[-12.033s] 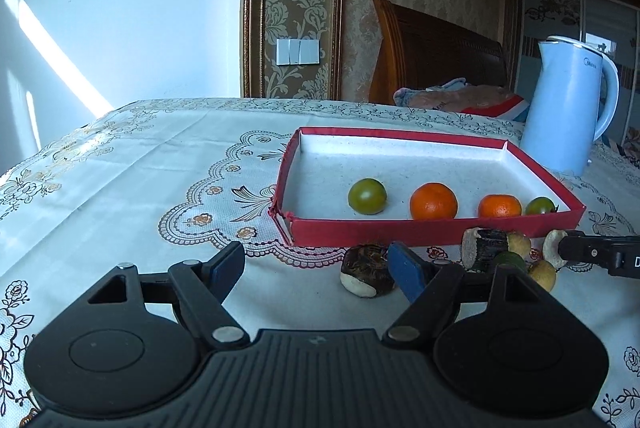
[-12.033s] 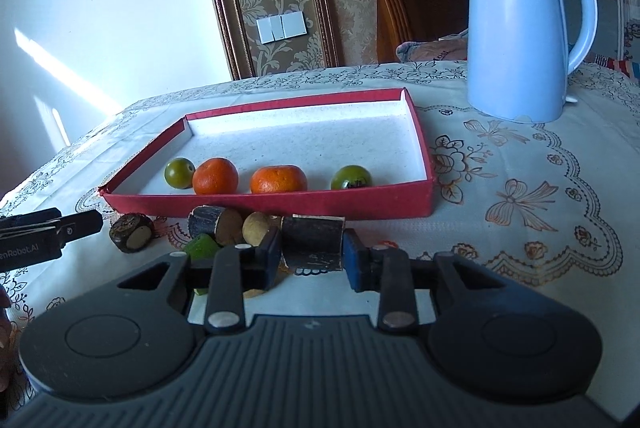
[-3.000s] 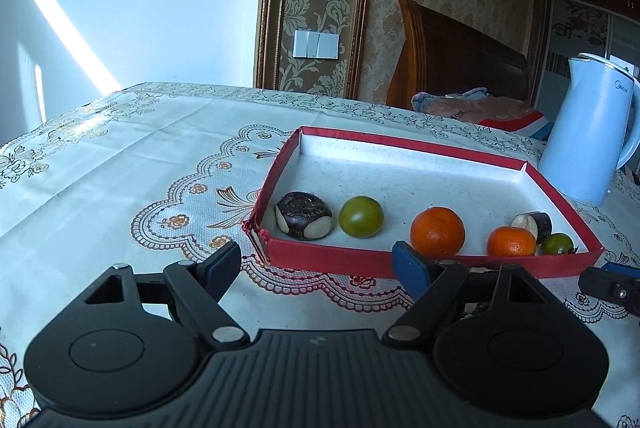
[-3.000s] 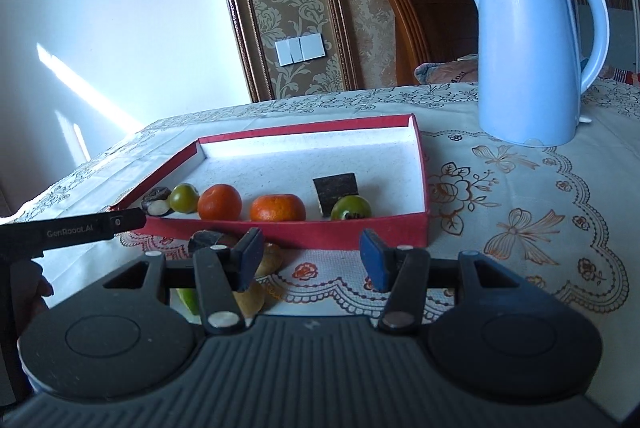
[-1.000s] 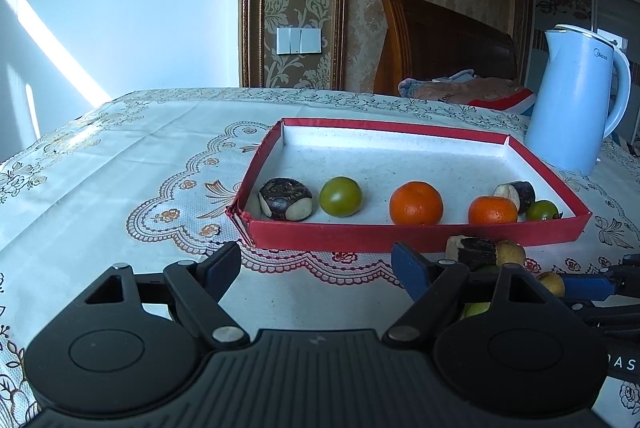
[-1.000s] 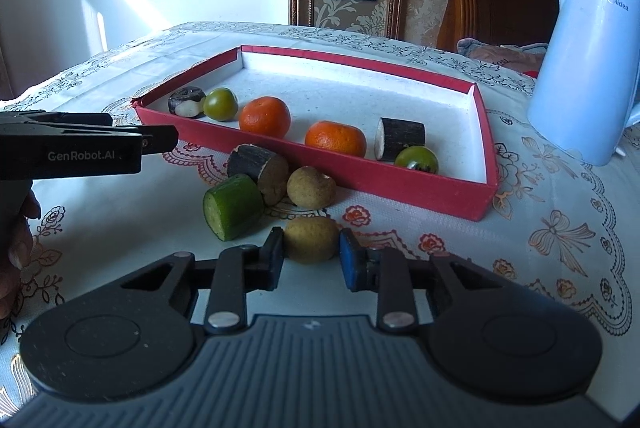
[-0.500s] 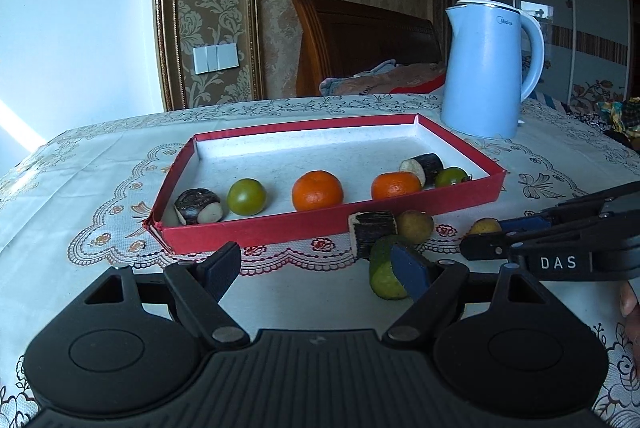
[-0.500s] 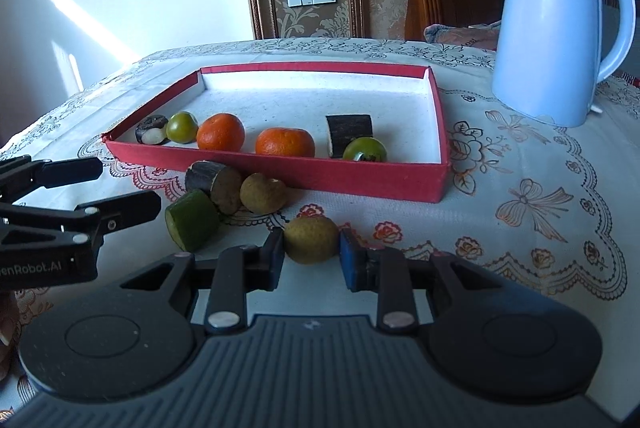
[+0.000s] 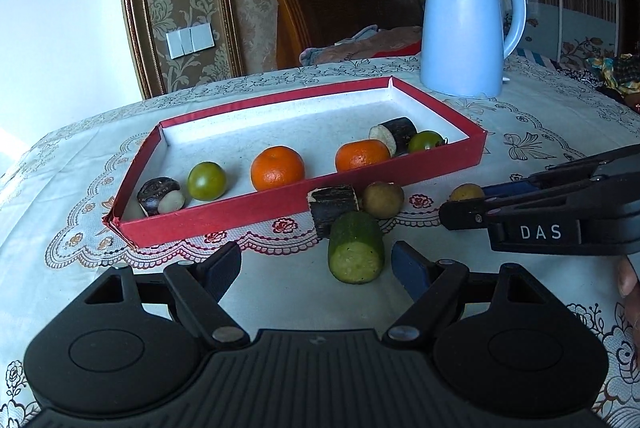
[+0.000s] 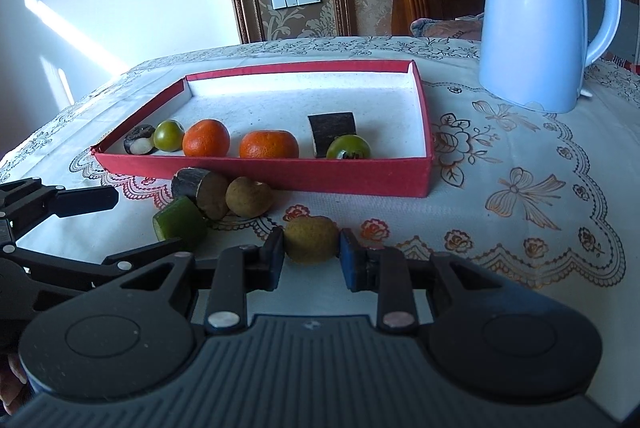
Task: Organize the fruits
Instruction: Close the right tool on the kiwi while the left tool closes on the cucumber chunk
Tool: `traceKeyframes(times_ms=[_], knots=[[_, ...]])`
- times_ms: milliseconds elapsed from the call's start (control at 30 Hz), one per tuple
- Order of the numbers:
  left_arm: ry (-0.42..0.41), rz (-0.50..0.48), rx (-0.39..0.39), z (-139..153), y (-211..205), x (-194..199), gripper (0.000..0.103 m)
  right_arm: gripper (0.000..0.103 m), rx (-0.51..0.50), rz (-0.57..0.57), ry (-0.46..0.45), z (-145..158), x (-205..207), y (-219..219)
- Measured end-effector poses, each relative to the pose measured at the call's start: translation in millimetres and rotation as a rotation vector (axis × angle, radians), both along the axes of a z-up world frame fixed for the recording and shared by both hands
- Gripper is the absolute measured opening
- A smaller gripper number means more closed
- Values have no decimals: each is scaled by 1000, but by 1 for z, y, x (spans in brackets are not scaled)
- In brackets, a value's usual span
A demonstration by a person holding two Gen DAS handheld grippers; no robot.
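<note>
A red tray (image 9: pixel 248 206) (image 10: pixel 352 182) holds a dark fruit piece, a green fruit, two oranges (image 9: pixel 277 168) (image 10: pixel 206 138), a dark cylinder and another green fruit. Outside its front wall lie a dark cylinder piece (image 9: pixel 334 206) (image 10: pixel 200 190), a brown round fruit (image 9: pixel 383 199) (image 10: pixel 249 202) and a green cucumber piece (image 9: pixel 355 248) (image 10: pixel 180 224). My right gripper (image 10: pixel 311 262) is shut on a yellow-brown round fruit (image 10: pixel 311 239) (image 9: pixel 466 193). My left gripper (image 9: pixel 316 270) is open and empty, with the cucumber piece between its fingers, nearer the right one.
A light blue kettle (image 9: pixel 466 28) (image 10: pixel 540 12) stands on the tablecloth right of the tray. A wooden chair (image 9: pixel 340 12) with cloth on it is behind the table. The lace tablecloth (image 10: pixel 520 196) stretches to the right.
My left gripper has swung right and come closer to the cucumber piece. My right gripper still holds the yellow-brown fruit and has turned a little toward the tray.
</note>
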State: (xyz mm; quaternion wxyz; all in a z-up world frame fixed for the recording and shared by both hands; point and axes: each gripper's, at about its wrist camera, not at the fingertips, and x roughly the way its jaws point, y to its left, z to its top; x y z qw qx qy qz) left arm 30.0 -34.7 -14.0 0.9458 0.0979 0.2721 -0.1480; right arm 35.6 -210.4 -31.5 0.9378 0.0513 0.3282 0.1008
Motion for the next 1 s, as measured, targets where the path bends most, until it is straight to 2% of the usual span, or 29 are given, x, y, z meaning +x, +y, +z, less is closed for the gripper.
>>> traceKeyframes(times_ms=[267, 400, 833, 900, 1000], knots=[[36, 18, 1, -2, -6, 9, 82, 28, 6, -2, 2, 0, 0, -1], [52, 20, -3, -3, -6, 12, 66, 28, 7, -2, 2, -1, 0, -1], [52, -9, -8, -4, -9, 11, 53, 28, -10, -1, 2, -1, 0, 1], [49, -19, -11, -4, -10, 10, 45, 28, -15, -1, 2, -1, 0, 2], [44, -28, -5, -5, -12, 8, 42, 28, -21, -1, 2, 0, 0, 3]])
